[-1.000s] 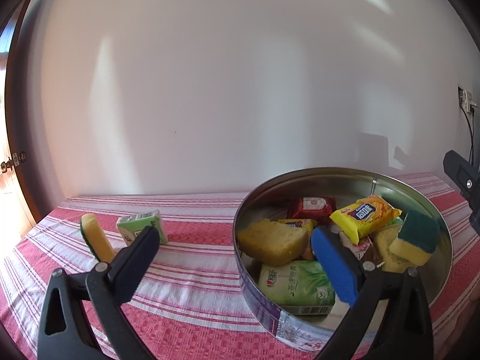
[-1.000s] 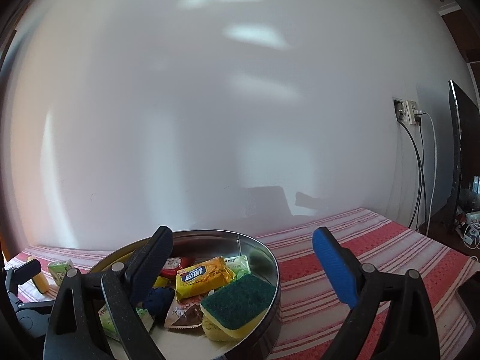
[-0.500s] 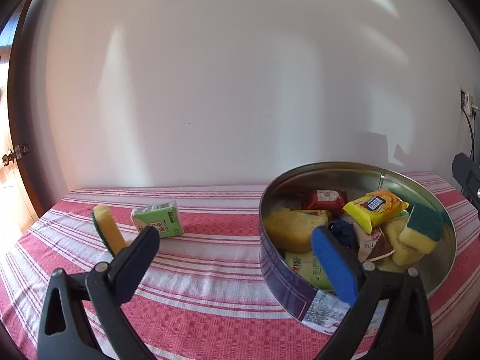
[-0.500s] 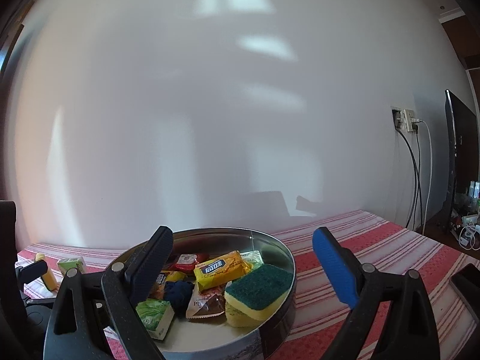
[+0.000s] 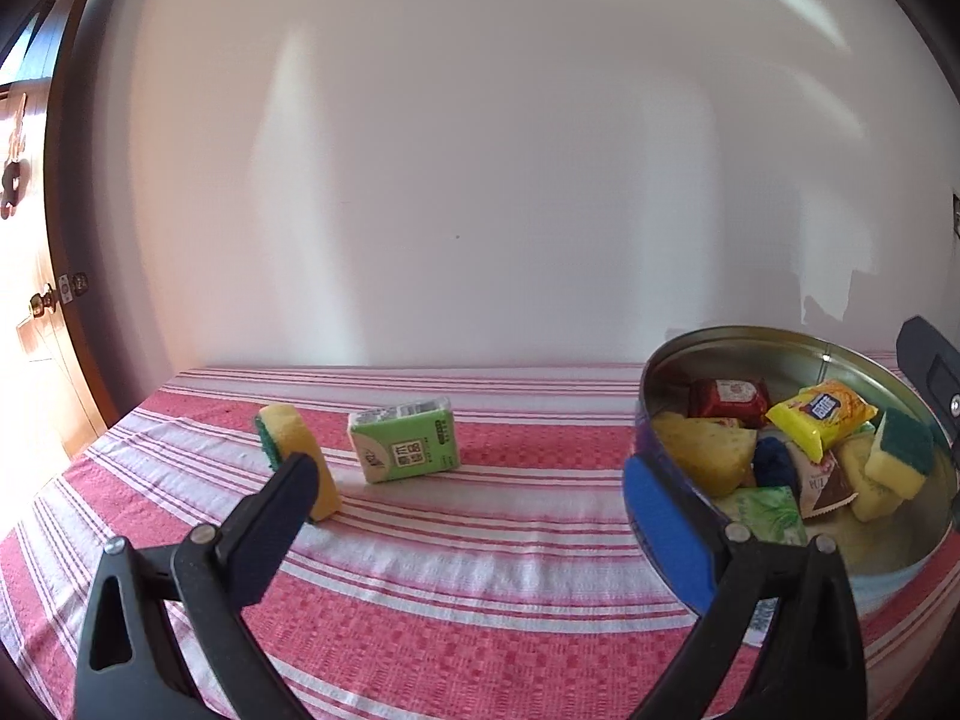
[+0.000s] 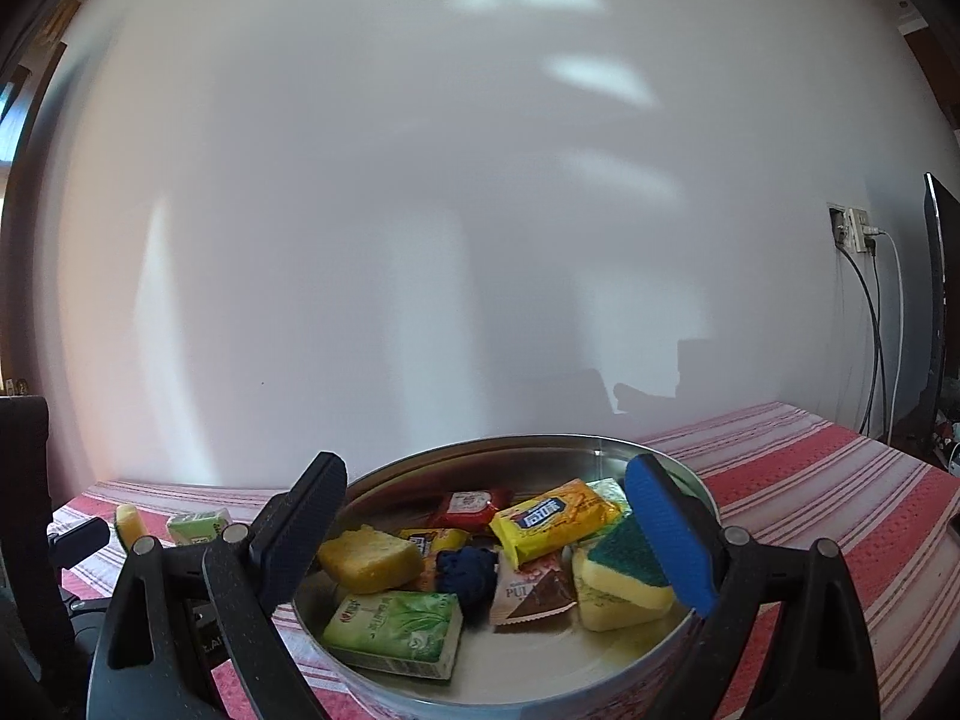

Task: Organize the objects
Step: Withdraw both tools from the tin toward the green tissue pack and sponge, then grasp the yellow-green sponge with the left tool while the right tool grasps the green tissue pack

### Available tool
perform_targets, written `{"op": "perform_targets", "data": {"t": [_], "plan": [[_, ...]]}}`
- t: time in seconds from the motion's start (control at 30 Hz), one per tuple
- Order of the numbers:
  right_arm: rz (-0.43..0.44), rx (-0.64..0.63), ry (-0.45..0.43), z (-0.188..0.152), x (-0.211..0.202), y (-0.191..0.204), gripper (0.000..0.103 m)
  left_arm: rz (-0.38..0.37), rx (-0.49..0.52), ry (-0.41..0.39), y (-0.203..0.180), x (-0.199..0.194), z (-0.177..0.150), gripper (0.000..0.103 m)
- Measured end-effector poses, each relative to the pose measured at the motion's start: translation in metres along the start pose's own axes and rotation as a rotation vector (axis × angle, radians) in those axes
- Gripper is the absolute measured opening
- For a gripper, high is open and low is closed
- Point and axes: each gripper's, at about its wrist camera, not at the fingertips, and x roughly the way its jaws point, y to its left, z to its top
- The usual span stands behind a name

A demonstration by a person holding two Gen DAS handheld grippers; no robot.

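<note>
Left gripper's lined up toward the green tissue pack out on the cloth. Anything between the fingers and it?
Nothing visible. The left gripper is open, with only bare striped tablecloth between it and the green tissue pack. The yellow sponge stands on edge just left of the pack, beside the left finger, not in the path.

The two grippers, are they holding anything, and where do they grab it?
Nothing is held. The left gripper is open above the tablecloth, and the right gripper is open over the round tin.

The left hand-held gripper swung left from the tin toward the sponge and green pack.
</note>
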Motion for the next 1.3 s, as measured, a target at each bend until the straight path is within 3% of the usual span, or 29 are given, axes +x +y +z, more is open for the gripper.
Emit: {"op": "perform_targets", "data": {"t": [0.5,0.77,1.03,1.17,1.2,1.3], "plan": [[0.103,-0.040,0.029,-0.008,0.011,0.069,0.096,0.102,-0.063,0.043,0.070,0.029,0.002,0.103],[0.154,-0.067,0.072,-0.011,0.023,0.101,0.096,0.091,-0.200,0.151,0.116,0.060,0.001,0.103],[0.202,-0.089,0.135,-0.017,0.048,0.127,0.096,0.089,-0.224,0.227,0.129,0.093,0.004,0.103],[0.228,-0.105,0.156,-0.023,0.058,0.139,0.096,0.078,-0.234,0.312,0.134,0.119,0.003,0.102],[0.234,-0.113,0.160,-0.024,0.057,0.144,0.096,0.078,-0.246,0.334,0.137,0.124,0.002,0.100],[0.248,-0.129,0.164,-0.024,0.061,0.154,0.096,0.036,-0.302,0.385,0.147,0.136,-0.004,0.080]]}}
